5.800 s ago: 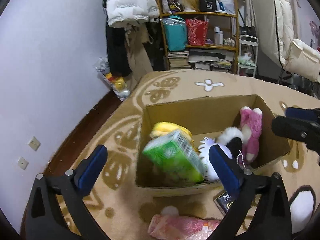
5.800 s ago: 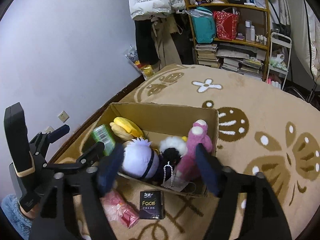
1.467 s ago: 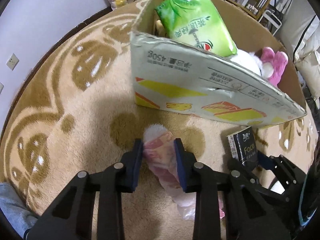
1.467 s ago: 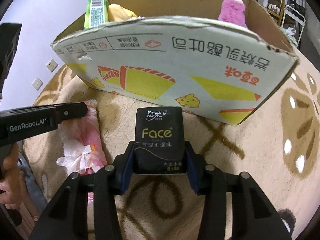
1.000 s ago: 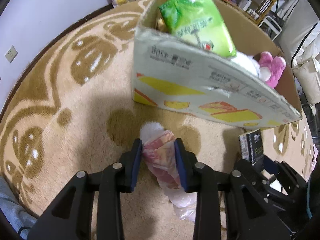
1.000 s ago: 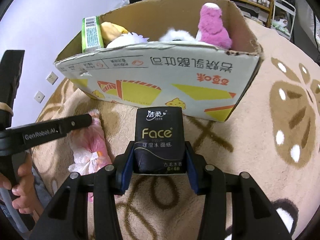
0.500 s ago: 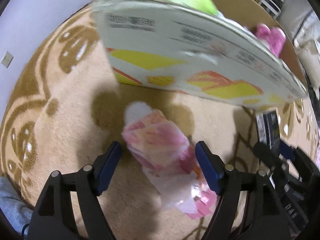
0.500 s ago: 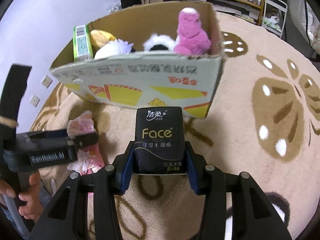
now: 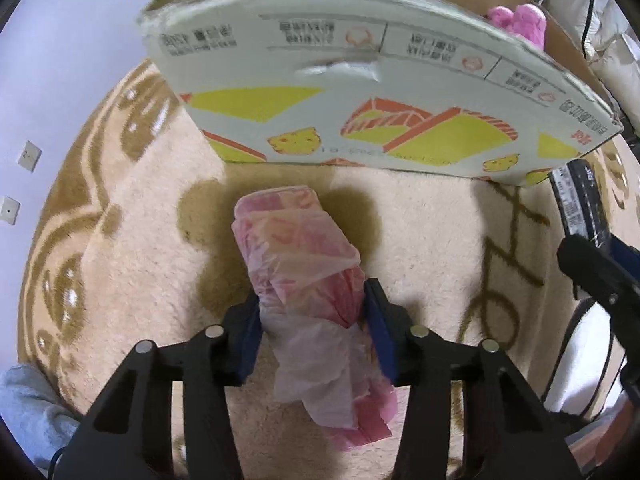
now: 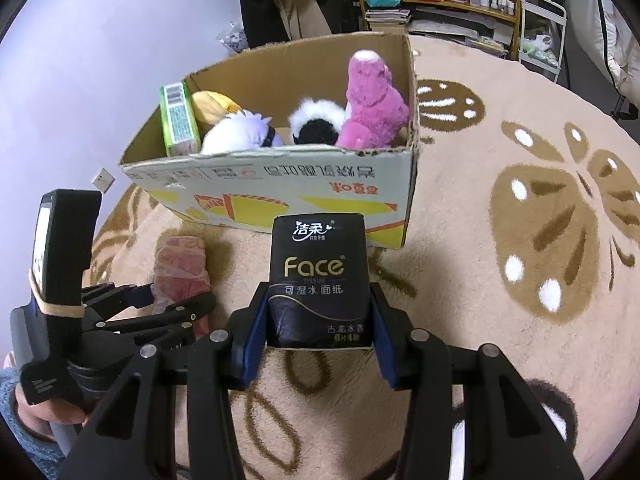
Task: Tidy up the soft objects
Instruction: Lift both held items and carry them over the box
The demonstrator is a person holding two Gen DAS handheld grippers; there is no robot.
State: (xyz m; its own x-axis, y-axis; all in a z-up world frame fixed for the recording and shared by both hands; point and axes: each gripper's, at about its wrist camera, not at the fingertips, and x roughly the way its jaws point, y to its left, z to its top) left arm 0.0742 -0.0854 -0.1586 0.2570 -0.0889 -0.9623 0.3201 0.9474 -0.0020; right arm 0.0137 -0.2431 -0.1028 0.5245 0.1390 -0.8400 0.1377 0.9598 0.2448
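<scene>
Right tool clamped on black tissue pack; left tool clamped on pink bagged bundle. Both just before cardboard box holding green pack, plush toys. Beige patterned rug; shelf at far wall.

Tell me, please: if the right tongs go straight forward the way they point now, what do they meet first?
Most likely the printed front wall of the cardboard box. The right tongs, shut on the black tissue pack, point at it above the carpet; the pack would touch first. The depth is unclear.
</scene>
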